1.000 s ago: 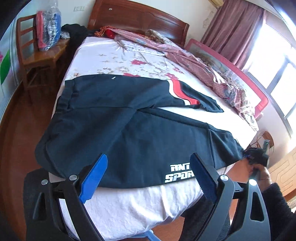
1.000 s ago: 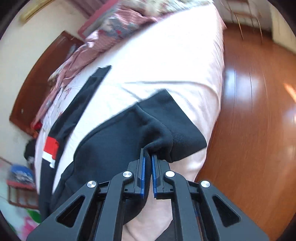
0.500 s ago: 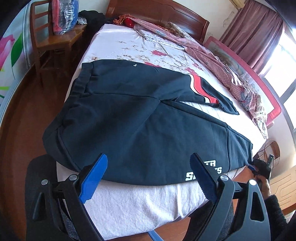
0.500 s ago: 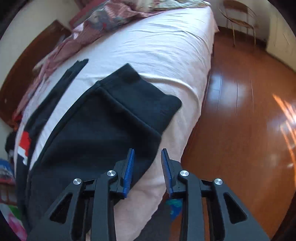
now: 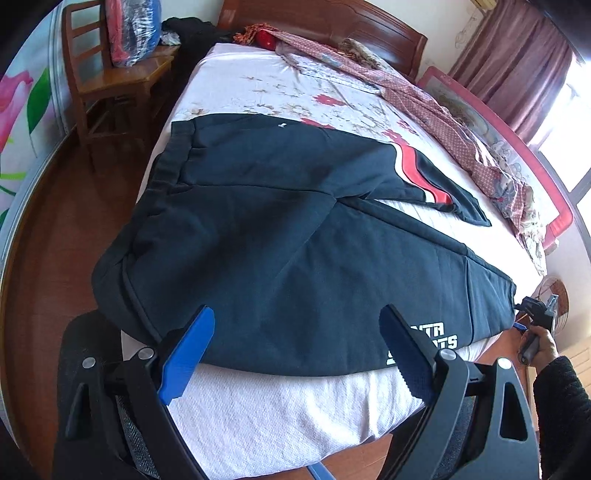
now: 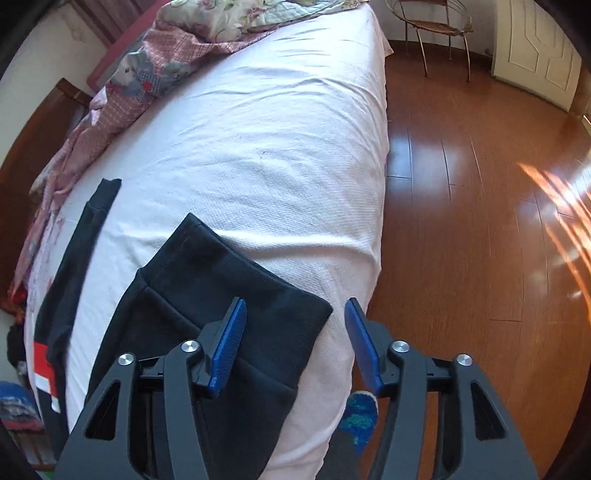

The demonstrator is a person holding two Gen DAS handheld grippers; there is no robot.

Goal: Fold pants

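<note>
Blue pads line both pairs of fingers. The left gripper (image 5: 297, 354) has its two fingers spread wide with nothing between them, hovering tilted down over the near edge of the pants (image 5: 295, 229). The right gripper (image 6: 293, 345) has its fingers parted and now closing a little, pinching nothing; its left finger (image 6: 227, 345) is over the cuff (image 6: 236, 280) and its right finger is past the bed's edge. In the left view a hand (image 5: 541, 341) holds that gripper beside the cuff corner. One pair of dark pants lies flat across the bed (image 6: 258, 147), its two legs apart, the far leg bearing a red and white stripe (image 5: 419, 173). Two chairs show: a wooden one (image 5: 110, 81) by the headboard, a metal one (image 6: 436, 29) on the floor.
</note>
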